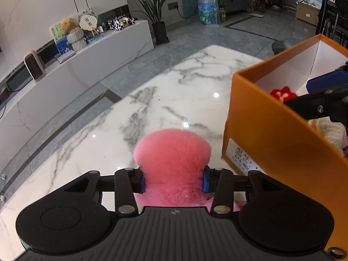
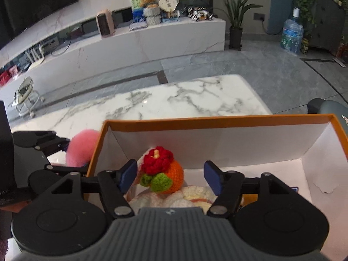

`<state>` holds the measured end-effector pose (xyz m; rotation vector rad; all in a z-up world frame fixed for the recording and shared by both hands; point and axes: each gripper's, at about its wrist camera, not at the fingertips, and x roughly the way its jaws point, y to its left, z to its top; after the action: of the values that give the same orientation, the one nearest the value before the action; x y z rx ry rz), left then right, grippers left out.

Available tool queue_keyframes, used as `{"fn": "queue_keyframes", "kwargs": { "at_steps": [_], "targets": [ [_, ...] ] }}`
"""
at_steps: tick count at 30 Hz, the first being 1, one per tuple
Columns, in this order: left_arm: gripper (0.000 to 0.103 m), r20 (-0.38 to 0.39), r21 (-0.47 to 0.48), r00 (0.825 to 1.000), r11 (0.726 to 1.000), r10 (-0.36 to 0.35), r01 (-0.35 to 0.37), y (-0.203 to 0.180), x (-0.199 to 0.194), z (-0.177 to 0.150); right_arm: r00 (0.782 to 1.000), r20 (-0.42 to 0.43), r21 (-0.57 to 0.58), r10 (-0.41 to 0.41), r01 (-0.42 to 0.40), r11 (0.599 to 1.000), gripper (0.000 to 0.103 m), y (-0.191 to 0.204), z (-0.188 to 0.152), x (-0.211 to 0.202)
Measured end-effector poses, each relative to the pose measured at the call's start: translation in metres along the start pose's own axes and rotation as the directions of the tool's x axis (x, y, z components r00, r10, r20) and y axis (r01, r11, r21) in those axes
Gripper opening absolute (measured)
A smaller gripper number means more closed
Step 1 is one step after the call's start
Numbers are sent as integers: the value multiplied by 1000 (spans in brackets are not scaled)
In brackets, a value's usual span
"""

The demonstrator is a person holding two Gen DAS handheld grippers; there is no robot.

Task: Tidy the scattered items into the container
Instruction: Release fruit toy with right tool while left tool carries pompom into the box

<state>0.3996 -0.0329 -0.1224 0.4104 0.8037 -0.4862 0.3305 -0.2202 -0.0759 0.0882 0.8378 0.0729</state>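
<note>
Left gripper (image 1: 173,179) had jaws clamped on the pink pompom (image 1: 171,152) on the bench (image 1: 195,82) left of the box (image 1: 271,130), ready for lifting in; right gripper (image 2: 170,177) hung inside, jaws open around the crochet orange (image 2: 167,174), apparently releasing it.

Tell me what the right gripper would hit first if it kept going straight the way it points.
Most likely the crochet orange: it sits in the box directly ahead of the right gripper, between its open jaws. Depth is hard to judge in this view.
</note>
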Motion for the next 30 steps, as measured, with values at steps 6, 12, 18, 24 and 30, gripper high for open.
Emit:
{"fn": "queue_keyframes", "kwargs": {
  "at_steps": [6, 12, 18, 24, 30],
  "targets": [
    [50, 36, 14, 999, 999, 39, -39, -4, -27, 9, 999, 37, 70, 13, -15, 997, 73, -8, -6, -15],
    [50, 106, 30, 993, 998, 54, -57, -16, -71, 30, 994, 109, 90, -21, 12, 996, 74, -20, -8, -36],
    [50, 173, 100, 984, 993, 41, -59, -49, -106, 60, 985, 155, 71, -69, 59, 996, 73, -39, -11, -51],
    [50, 214, 163, 977, 987, -18, -17, -85, -113, 87, 980, 180, 76, -80, 67, 995, 69, -59, -12, -61],
    [50, 200, 183, 977, 982, -78, 41, -111, -88, 97, 985, 160, 104, -57, 41, 994, 55, -80, -16, -59]
  ]
}}
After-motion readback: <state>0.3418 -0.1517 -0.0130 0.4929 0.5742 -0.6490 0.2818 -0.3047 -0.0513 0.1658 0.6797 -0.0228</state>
